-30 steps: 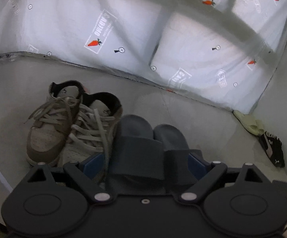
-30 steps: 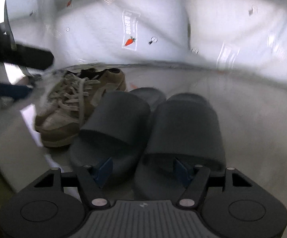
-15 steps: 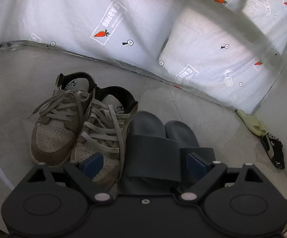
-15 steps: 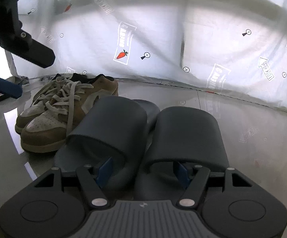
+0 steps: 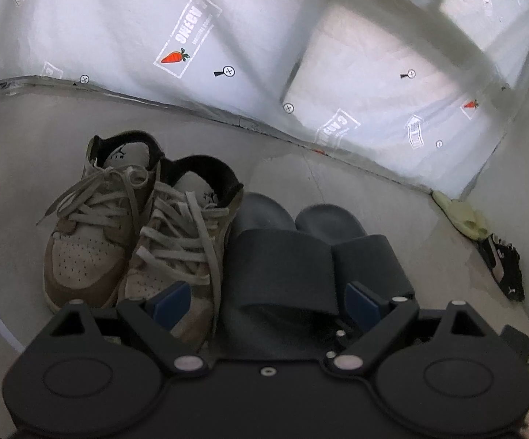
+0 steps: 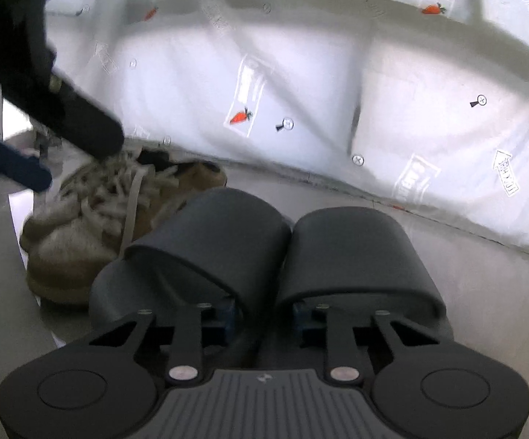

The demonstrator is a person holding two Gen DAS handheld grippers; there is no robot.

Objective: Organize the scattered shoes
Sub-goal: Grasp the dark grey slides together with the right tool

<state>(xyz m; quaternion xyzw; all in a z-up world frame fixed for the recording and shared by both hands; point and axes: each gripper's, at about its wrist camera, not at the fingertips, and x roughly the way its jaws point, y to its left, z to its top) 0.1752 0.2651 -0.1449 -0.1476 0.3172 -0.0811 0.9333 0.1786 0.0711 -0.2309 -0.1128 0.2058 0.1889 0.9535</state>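
We find the right gripper (image 6: pixel 262 316) pinching the adjoining inner edges of the 2 dark grey slides (image 6: pixel 282 256), its jaws drawn close. The left gripper (image 5: pixel 264 298) hangs spread above them, gripping nothing. The slides sit side by side on the grey floor (image 5: pixel 15 153), touching 2 tan sneakers (image 5: pixel 136 226). A green sandal (image 5: pixel 461 216) lies by the right wall.
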